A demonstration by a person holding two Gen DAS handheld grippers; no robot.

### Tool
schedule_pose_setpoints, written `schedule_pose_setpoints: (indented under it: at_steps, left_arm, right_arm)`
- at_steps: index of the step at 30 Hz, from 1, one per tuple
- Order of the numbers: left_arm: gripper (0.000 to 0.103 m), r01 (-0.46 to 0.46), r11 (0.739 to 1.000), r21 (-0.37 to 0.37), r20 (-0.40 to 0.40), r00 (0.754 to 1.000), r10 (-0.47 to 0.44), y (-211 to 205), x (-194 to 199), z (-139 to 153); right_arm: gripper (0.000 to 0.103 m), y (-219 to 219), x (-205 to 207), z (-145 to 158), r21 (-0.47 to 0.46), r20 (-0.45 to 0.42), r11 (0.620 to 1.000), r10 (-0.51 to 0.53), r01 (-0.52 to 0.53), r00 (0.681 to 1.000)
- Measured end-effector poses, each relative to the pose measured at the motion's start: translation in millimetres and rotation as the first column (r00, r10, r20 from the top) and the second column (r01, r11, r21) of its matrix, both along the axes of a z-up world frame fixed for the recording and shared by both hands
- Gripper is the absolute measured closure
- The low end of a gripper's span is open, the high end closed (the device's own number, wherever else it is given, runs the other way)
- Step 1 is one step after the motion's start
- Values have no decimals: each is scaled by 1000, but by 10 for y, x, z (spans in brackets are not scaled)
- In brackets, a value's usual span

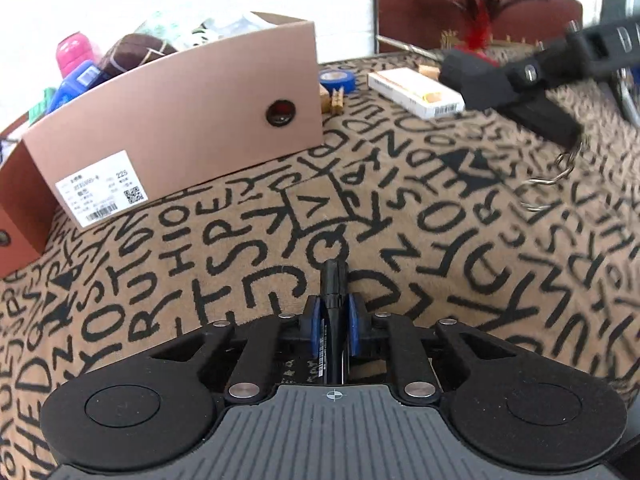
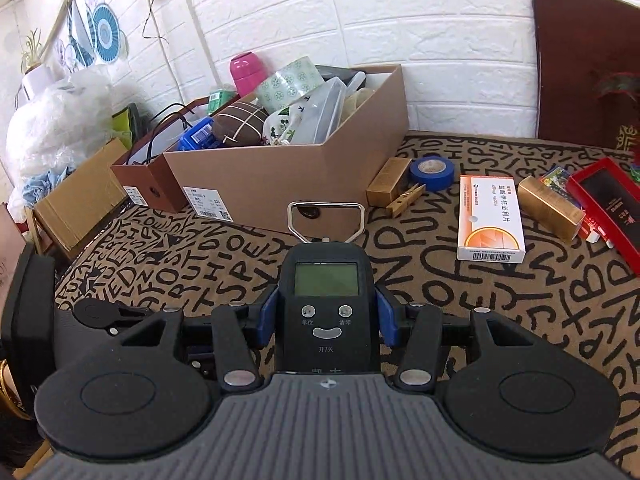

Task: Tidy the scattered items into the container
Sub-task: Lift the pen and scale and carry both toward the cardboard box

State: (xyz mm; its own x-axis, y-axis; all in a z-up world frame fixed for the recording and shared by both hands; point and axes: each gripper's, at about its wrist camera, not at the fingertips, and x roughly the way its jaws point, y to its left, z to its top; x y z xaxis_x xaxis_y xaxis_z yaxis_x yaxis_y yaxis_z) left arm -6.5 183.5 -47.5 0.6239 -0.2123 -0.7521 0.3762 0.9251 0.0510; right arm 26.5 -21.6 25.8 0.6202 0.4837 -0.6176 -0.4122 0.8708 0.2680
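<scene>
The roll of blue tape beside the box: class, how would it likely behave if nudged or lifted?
The blue tape lies flat on the patterned cloth, so a nudge would probably slide it, not roll it. Tipped on edge, its round shape could roll. It looks small, rigid and likely light.

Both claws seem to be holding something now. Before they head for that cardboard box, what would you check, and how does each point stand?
1. Right gripper clamped on the digital hanging scale: ok.
2. Left gripper shut on the black pen: ok.
3. Cardboard box open on top: ok.
4. Free room inside it: not ok, piled high.
5. Scale's hook chain hanging clear of the cloth: cannot tell.
</scene>
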Motion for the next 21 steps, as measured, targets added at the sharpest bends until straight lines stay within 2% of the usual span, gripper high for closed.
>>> schedule_pose_setpoints:
  at_steps: [8,14,18,21]
  left_arm:
    - [94,-31,991,-132,135,990,49,207,41,744]
    - [94,-62,973,-221,234,966,114,387,333,1326]
    - [94,-90,963,-254,269,950,160,494,548,1604]
    - [94,-100,954,-281,288,940,183,617,732,1837]
  right_arm:
    - [48,74,43,220,-6,52,1000,27,-27,998]
    - [48,251,246,516,5,108,998,54,-55,993]
    - [48,385,407,668,1,135,998,68,-68,989]
    - [48,432,587,780,36,131,997,64,-69,989]
